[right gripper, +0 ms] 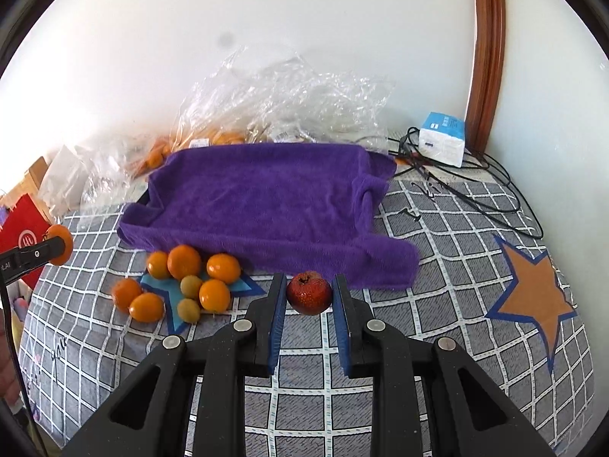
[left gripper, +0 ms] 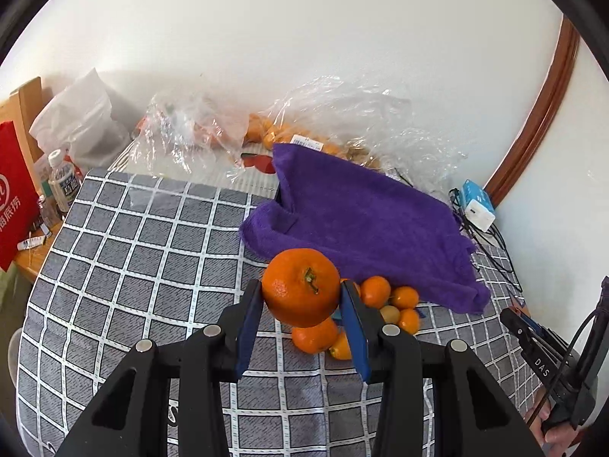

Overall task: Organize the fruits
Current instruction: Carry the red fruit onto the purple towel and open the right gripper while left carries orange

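An orange (left gripper: 300,287) is being pinched by the left gripper (left gripper: 301,293), while a small red fruit (right gripper: 308,292) is being pinched by the right gripper (right gripper: 309,285), above the checked tabletop (right gripper: 437,251).

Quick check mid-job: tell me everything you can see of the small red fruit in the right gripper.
The red fruit is small, round and dark red, with a glossy, finely speckled skin and a dried, dark calyx at its top. It looks whole and firm. The right gripper is shut on it, one blue pad pressed to each side, holding it above the checked cloth, just in front of the purple towel's near edge. Nothing else touches it.
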`<action>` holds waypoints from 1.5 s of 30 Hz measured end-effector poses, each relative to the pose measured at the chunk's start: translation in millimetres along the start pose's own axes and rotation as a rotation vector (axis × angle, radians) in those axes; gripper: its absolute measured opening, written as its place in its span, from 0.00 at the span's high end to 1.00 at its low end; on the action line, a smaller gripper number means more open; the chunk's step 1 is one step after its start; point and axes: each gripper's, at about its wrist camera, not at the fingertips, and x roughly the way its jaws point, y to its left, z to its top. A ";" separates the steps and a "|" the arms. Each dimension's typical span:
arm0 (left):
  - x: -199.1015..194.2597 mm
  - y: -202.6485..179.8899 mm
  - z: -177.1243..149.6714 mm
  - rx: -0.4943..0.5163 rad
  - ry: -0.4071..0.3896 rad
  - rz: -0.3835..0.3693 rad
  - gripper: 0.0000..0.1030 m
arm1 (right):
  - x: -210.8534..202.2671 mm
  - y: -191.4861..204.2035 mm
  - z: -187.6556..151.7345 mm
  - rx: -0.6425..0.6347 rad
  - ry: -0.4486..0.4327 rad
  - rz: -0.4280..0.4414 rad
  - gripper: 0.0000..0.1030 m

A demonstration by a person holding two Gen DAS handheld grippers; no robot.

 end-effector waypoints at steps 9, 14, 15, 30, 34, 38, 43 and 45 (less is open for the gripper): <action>2.1 -19.6 5.4 0.027 0.008 -0.022 0.62 | -6.2 -5.0 9.6 0.019 -0.015 0.003 0.77; 5.5 -26.8 13.1 0.041 0.005 -0.027 0.62 | -6.6 -4.6 16.5 0.014 -0.028 0.003 0.77; 7.0 -28.4 15.8 0.043 0.006 -0.027 0.62 | -6.7 -4.6 18.6 0.016 -0.031 0.005 0.77; 38.6 -45.8 63.3 0.093 0.002 -0.024 0.62 | 17.7 -7.2 61.1 0.023 -0.057 0.027 0.77; 50.9 -47.8 74.1 0.107 0.004 -0.019 0.62 | 31.7 -9.0 71.5 0.030 -0.054 0.025 0.77; 65.3 -50.8 81.7 0.119 0.011 -0.016 0.62 | 45.0 -11.2 80.1 0.029 -0.072 0.022 0.77; 84.2 -52.1 87.8 0.125 0.025 -0.028 0.62 | 61.8 -16.1 86.0 0.036 -0.063 0.017 0.77; 95.2 -51.4 88.7 0.119 0.044 -0.027 0.62 | 69.8 -18.7 87.5 0.042 -0.055 0.015 0.77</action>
